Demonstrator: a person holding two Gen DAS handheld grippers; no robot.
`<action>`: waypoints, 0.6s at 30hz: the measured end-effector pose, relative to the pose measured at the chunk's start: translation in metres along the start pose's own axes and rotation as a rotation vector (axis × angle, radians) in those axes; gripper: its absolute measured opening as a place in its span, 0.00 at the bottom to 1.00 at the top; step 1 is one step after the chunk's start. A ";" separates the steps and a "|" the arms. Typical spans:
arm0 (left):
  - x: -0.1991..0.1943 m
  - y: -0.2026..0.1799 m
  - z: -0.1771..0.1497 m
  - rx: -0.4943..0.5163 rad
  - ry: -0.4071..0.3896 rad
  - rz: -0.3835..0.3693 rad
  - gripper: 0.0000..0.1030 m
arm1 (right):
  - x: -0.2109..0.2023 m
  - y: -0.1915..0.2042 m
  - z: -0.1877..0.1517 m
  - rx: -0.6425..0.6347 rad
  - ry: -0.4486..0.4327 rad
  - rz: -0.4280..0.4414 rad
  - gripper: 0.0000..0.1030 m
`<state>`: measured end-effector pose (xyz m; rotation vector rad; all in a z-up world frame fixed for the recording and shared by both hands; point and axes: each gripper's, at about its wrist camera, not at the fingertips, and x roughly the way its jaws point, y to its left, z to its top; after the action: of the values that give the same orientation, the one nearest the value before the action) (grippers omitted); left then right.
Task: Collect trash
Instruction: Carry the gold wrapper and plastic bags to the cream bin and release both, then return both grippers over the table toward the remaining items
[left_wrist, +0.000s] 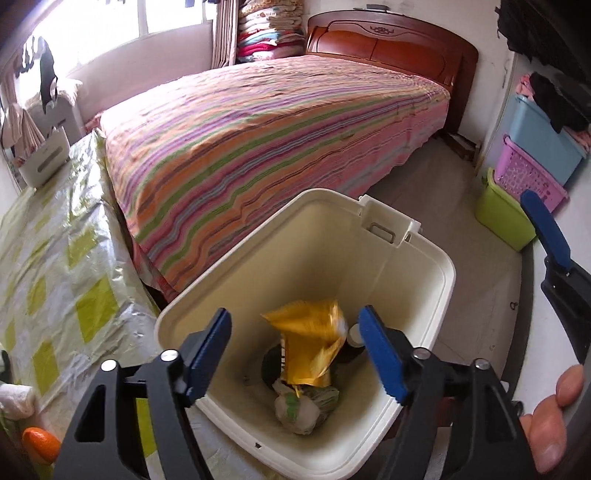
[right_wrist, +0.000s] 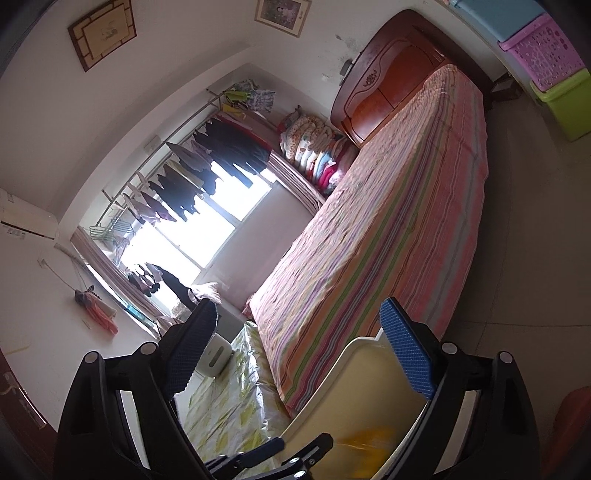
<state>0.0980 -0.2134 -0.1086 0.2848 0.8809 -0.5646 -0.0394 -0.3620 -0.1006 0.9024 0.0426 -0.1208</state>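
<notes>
Yellow foil wrapper, crumpled, inside cream plastic bin, blurred and possibly still falling; lies above a knotted pale bag at the bottom. Light, thin, crackly, slippery on flat faces; best pinched at a crease or folded edge. Bin stiff, light, takes a grip at the rim. Left gripper spread wide over the bin mouth, holding nothing. Right gripper likewise parted and empty, beside the bin, pointing towards striped bed.
</notes>
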 end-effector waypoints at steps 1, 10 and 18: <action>-0.001 0.000 0.000 0.005 -0.001 0.001 0.72 | 0.001 0.000 -0.001 0.001 0.004 -0.001 0.86; -0.030 0.013 -0.009 -0.002 -0.033 -0.001 0.74 | 0.006 0.010 -0.009 -0.047 0.030 -0.011 0.86; -0.069 0.056 -0.043 -0.039 -0.091 0.068 0.74 | 0.019 0.024 -0.021 -0.109 0.082 -0.022 0.87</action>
<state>0.0681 -0.1243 -0.0801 0.2508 0.7908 -0.4928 -0.0178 -0.3323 -0.0964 0.7975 0.1337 -0.1007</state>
